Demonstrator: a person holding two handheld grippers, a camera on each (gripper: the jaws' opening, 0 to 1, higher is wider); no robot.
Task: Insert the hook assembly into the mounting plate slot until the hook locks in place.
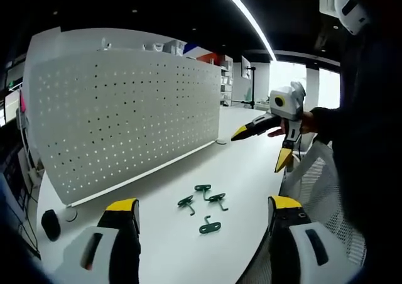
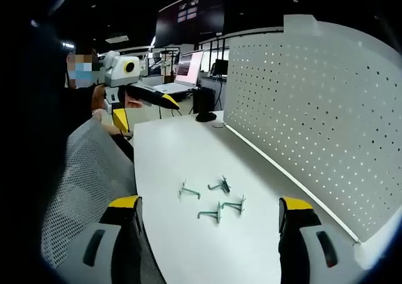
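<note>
Several green metal hooks (image 1: 202, 188) lie loose on the white table (image 1: 251, 164), in front of the upright white perforated mounting plate (image 1: 125, 114). My left gripper (image 1: 204, 203) hovers over them, open and empty, its yellow-tipped jaws wide apart. The right gripper (image 1: 260, 147) enters from the right in a person's hand, above the table, also open. In the right gripper view the hooks (image 2: 221, 185) lie between my right gripper's (image 2: 209, 202) spread jaws, with the plate (image 2: 314, 108) to the right. The left gripper (image 2: 146, 111) is held high at the left, open.
A white mesh chair back (image 1: 308, 171) stands at the table's near edge (image 2: 81, 183). A small black object (image 1: 50, 224) sits by the plate's end. A round grommet (image 1: 221, 141) lies near the plate's foot. Monitors (image 2: 188, 67) stand on a far desk.
</note>
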